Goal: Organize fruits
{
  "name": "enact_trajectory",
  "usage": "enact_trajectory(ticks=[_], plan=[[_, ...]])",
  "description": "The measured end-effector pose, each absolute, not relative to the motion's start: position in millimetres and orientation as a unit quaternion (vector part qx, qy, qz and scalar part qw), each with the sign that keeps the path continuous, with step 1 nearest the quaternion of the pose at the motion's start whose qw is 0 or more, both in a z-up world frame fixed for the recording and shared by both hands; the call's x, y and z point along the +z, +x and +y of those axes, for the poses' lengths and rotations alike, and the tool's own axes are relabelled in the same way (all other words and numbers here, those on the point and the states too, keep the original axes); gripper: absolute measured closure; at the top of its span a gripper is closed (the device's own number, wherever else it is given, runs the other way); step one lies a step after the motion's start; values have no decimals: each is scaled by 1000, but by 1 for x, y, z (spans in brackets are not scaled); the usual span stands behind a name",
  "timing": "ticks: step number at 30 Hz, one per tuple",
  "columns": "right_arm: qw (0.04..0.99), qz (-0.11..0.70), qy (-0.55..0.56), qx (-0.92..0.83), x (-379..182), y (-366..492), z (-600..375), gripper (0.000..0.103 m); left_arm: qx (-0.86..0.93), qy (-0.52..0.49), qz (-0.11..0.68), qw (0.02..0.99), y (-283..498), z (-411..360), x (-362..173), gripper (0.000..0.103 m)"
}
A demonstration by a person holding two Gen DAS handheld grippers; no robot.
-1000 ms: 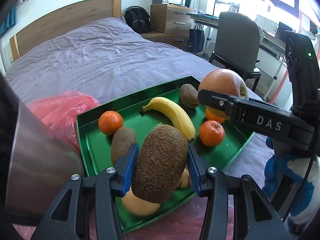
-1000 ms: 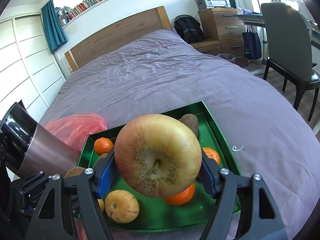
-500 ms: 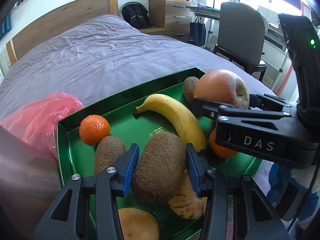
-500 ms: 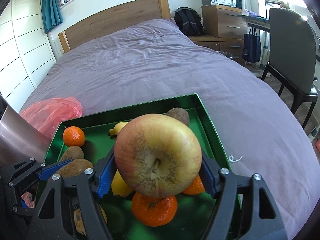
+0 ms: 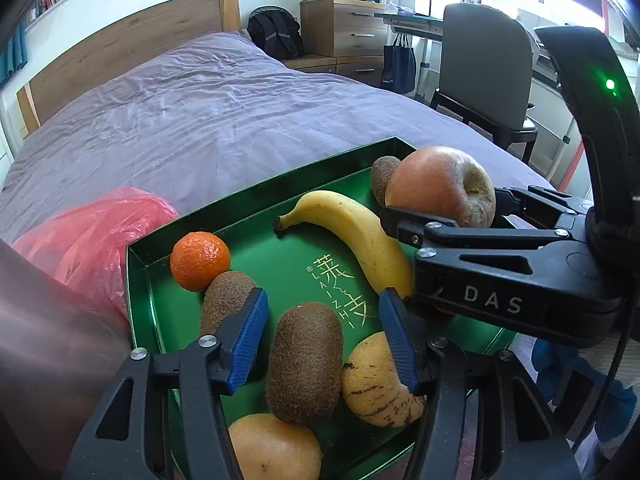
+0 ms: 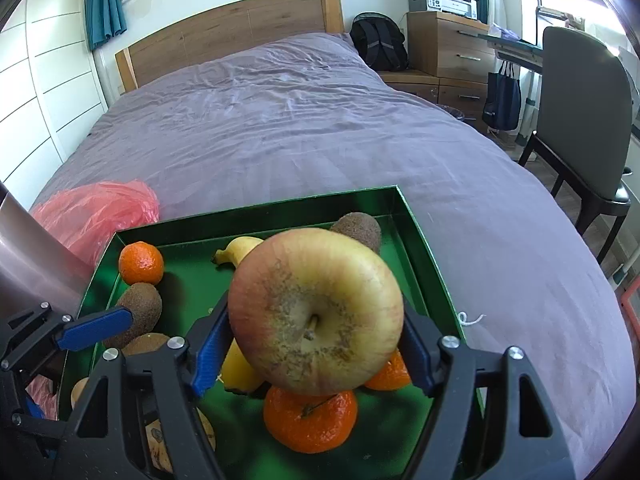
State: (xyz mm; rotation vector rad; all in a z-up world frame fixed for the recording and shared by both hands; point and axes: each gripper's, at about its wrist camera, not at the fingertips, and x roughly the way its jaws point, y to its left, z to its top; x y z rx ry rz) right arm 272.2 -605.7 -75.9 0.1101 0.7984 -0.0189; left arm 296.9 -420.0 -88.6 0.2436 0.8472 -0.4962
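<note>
1. Purple bedding (image 6: 320, 128) covers the bed, and a green tray (image 5: 248, 200) of fruit sits on it beside a pink plastic bag (image 5: 92, 236).
2. Left gripper (image 5: 320, 340) has just been opening: its blue pads stand clear of the kiwi (image 5: 306, 360) lying on the tray floor between them (gaps show on both sides).
3. Right gripper (image 6: 312, 352) is clamped on the apple (image 6: 316, 308), held above a mandarin (image 6: 310, 420) and the banana (image 5: 352, 232).
</note>
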Motion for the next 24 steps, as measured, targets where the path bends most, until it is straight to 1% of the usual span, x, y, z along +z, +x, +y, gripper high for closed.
enact_trajectory(ticks=[2,9,11,18,24], plan=[[919,390,51,-10,-75,271,-604,0,-235,116,403,877,295,-419,-85,42],[918,393,50,-19,-68,265,-608,0,-235,109,407,876,287,-414,-76,36],[917,394,55,-23,-65,261,-611,0,-235,106,406,877,284,-413,-72,30],[919,388,59,-26,-52,243,-613,0,-240,104,402,878,268,-409,-59,28],[923,379,61,-29,-36,215,-608,0,-245,100,400,878,247,-399,-48,24]])
